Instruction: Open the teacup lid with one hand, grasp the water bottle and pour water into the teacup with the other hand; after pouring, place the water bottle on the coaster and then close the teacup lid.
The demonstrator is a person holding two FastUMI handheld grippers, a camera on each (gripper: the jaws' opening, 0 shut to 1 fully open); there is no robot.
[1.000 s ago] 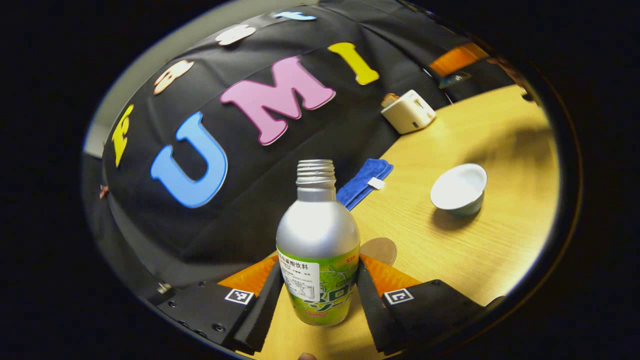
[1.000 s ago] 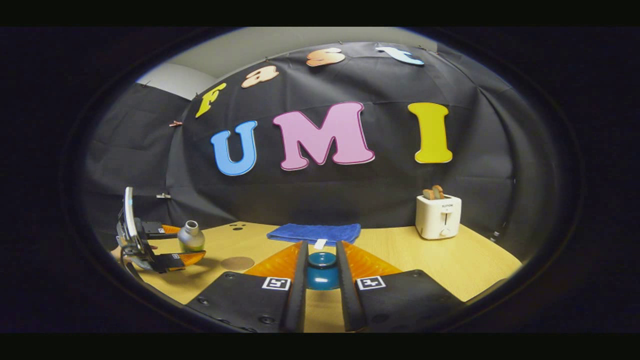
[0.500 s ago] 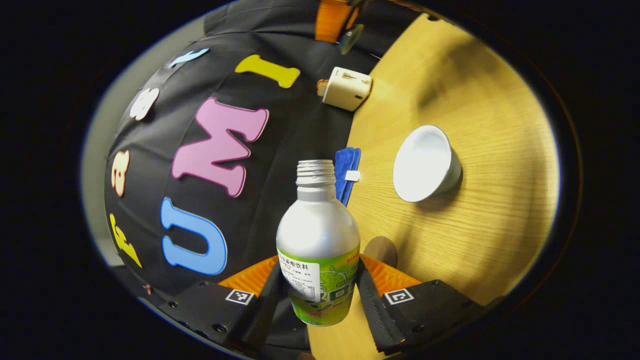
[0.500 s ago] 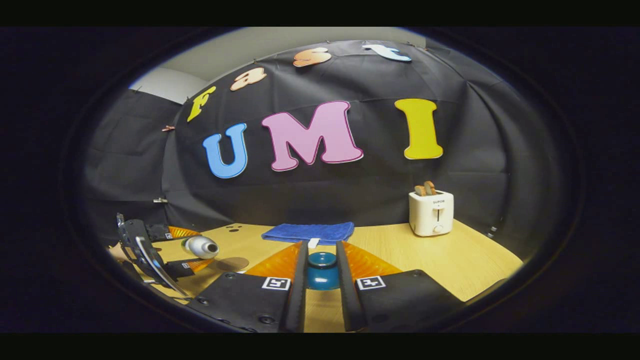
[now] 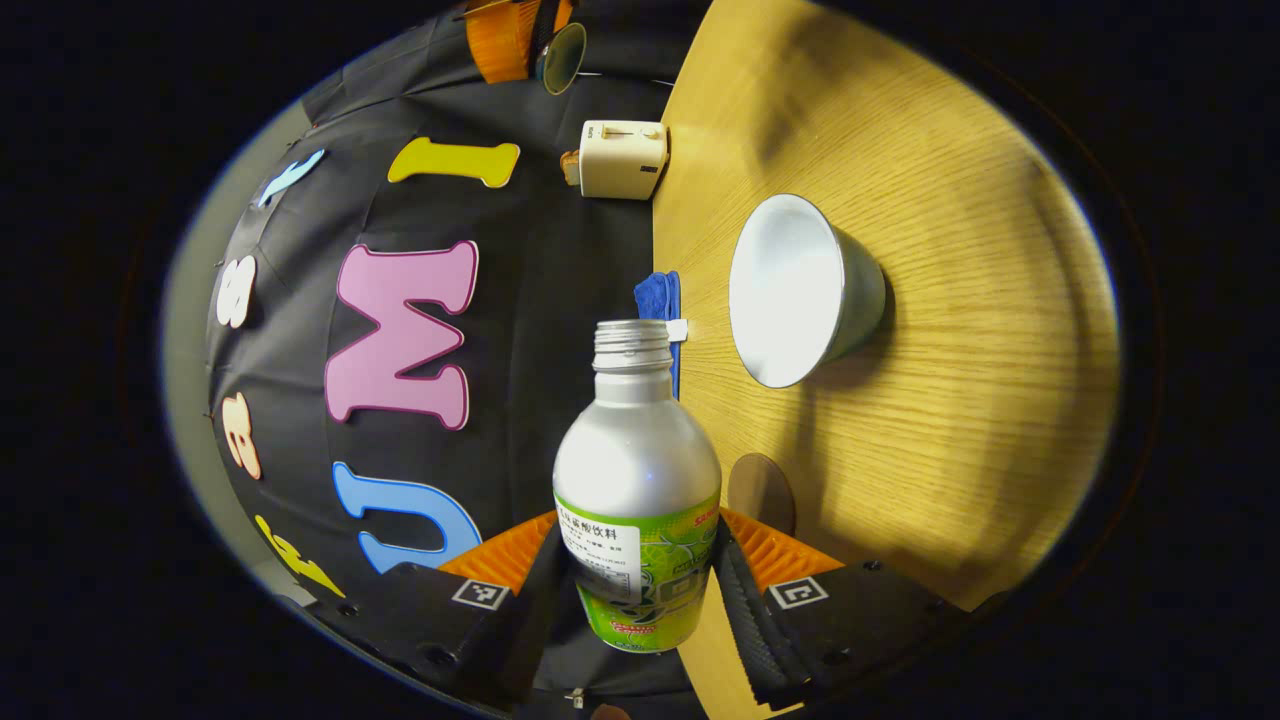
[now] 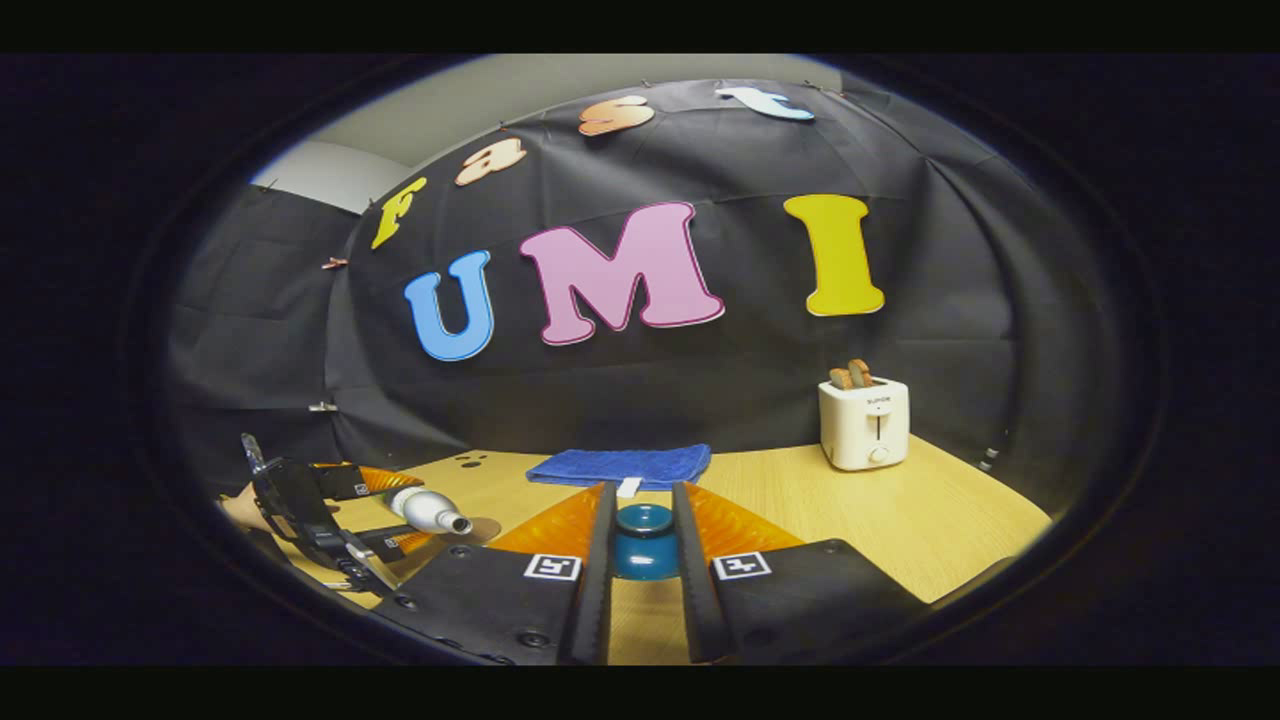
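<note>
In the left gripper view, my left gripper (image 5: 640, 600) is shut on a silver water bottle (image 5: 637, 490) with a green label and an uncapped threaded neck. The whole view is rolled about a quarter turn, so the bottle lies tipped toward the lidless white-lined teacup (image 5: 800, 288) on the wooden table. A round brown coaster (image 5: 760, 492) lies just beyond the bottle. In the right gripper view, my right gripper (image 6: 645, 545) is shut on the knob of the dark teal teacup lid (image 6: 645, 538), held above the table. Far left there, the left gripper (image 6: 390, 520) holds the bottle (image 6: 430, 510) nearly horizontal.
A folded blue cloth (image 6: 620, 465) lies at the table's far edge by the black wall. A white toaster (image 6: 863, 422) with bread in it stands at the back right. The wooden table (image 6: 900, 520) stretches open to the right of the lid.
The left gripper has rolled further, tipping the bottle from upright to nearly horizontal and closer to the teacup. The right gripper with the lid has barely moved.
</note>
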